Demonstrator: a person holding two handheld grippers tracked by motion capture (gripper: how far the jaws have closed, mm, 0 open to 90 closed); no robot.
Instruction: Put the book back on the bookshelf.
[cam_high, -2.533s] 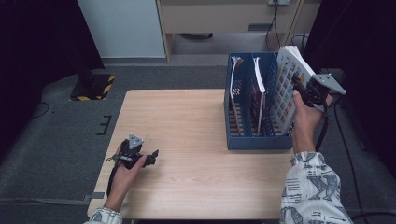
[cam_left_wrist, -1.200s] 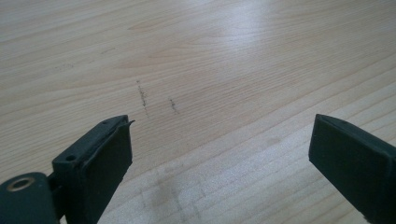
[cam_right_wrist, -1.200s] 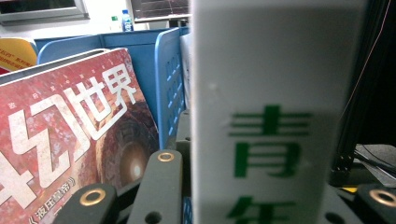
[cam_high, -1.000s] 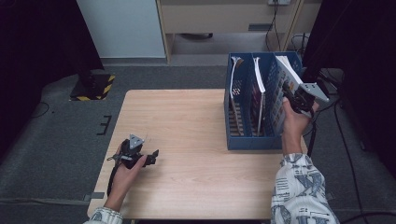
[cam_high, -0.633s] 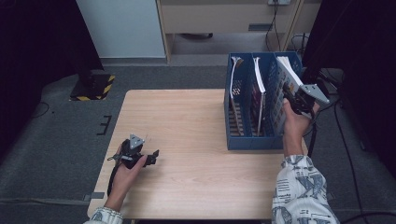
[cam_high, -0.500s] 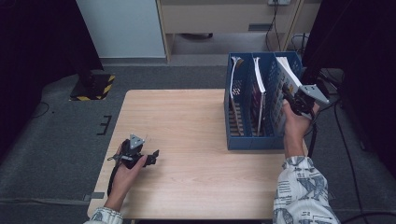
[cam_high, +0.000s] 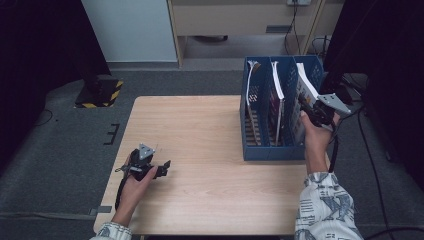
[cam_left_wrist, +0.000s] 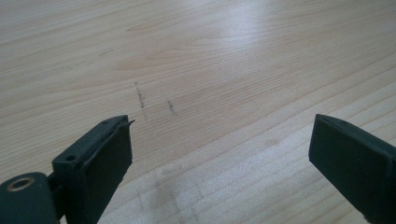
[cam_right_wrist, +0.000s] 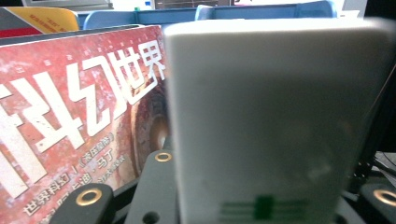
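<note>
The right claw (cam_high: 309, 107) was clenched on a thick white-edged book (cam_high: 303, 90), which stood in the rightmost compartment of the blue file rack (cam_high: 274, 151) at the right side of the table (cam_high: 200, 125), tilted so that its top leaned toward the divider on its left. In the right gripper view the book's pale page block (cam_right_wrist: 271, 116) sat between the two black jaws and blocked most of the frame, with a red magazine cover bearing white characters (cam_right_wrist: 79, 121) just beside it on the left and the blue rack wall (cam_right_wrist: 261, 10) visible above. The right hand (cam_high: 314, 131) held the gripper at the rack's outer right edge, its cable trailing down past the forearm. Two further publications stood upright in the rack's other compartments, a thin one in the left (cam_high: 254, 80) and a dark-covered one in the middle (cam_high: 276, 100). The left claw (cam_high: 162, 167) was released, its jaws standing wide apart with nothing between them; the left gripper view showed bare wood grain with a few faint dark scuffs (cam_left_wrist: 154, 100). The left hand (cam_high: 135, 182) rested low on the table near its front left corner, well apart from the rack.
</note>
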